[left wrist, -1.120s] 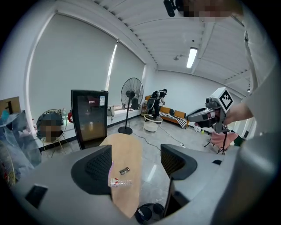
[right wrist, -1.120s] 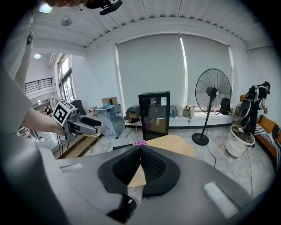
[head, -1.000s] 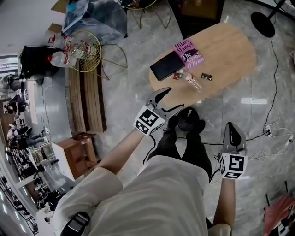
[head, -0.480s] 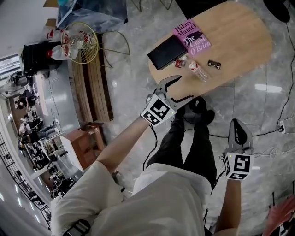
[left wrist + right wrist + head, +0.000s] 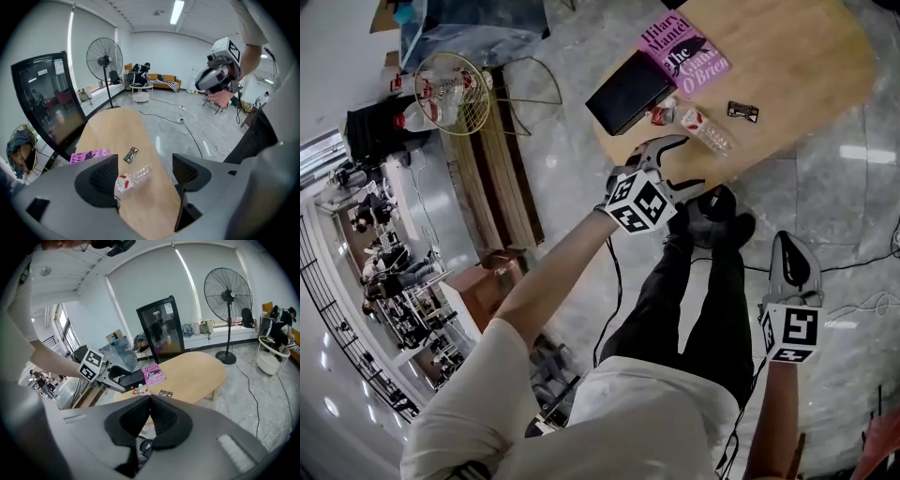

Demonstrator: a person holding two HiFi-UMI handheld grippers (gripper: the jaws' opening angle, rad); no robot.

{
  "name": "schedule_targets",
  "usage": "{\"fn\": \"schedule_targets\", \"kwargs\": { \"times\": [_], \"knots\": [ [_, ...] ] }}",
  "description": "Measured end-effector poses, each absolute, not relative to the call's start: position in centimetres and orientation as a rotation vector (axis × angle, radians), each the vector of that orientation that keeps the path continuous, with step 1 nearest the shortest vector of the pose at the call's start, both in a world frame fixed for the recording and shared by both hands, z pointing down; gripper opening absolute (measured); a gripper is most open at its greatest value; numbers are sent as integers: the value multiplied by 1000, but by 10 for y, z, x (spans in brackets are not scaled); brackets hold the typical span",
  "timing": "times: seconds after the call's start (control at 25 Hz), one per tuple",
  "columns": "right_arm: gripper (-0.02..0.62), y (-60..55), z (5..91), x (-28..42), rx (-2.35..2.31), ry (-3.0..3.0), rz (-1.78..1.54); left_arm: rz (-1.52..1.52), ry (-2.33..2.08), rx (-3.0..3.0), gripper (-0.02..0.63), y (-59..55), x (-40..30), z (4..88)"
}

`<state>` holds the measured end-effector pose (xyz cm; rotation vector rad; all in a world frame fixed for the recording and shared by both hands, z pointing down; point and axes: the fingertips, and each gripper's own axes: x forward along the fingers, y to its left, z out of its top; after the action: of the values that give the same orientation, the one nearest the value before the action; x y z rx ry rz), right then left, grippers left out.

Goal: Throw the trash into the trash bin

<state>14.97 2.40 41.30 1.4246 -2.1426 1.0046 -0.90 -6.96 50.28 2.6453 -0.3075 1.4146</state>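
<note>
Left tool [image 5: 680,161], jaws just being opened wider, is being aimed at bottle [image 5: 705,131] on bench [image 5: 787,56] for pickup; right tool [image 5: 791,242] is being held shut, empty.

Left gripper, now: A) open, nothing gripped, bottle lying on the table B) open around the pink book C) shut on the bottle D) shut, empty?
A: the left gripper has its jaws apart, touching nothing; the plastic bottle lies on the table beyond them.
</note>
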Motion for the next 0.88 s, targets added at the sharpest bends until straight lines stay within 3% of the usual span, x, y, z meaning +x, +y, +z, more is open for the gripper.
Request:
{"fn": "schedule_targets", "kwargs": {
  "times": [0.36, 0.88],
  "knots": [
    [11, 30, 487, 127, 1423, -2139, 1160, 1744, -111, 2590, 348, -83, -25, 609],
    [11, 35, 561, 104, 1355, -2165, 1202, 2190, 423, 2694, 370, -100, -32, 690]
  ]
}}
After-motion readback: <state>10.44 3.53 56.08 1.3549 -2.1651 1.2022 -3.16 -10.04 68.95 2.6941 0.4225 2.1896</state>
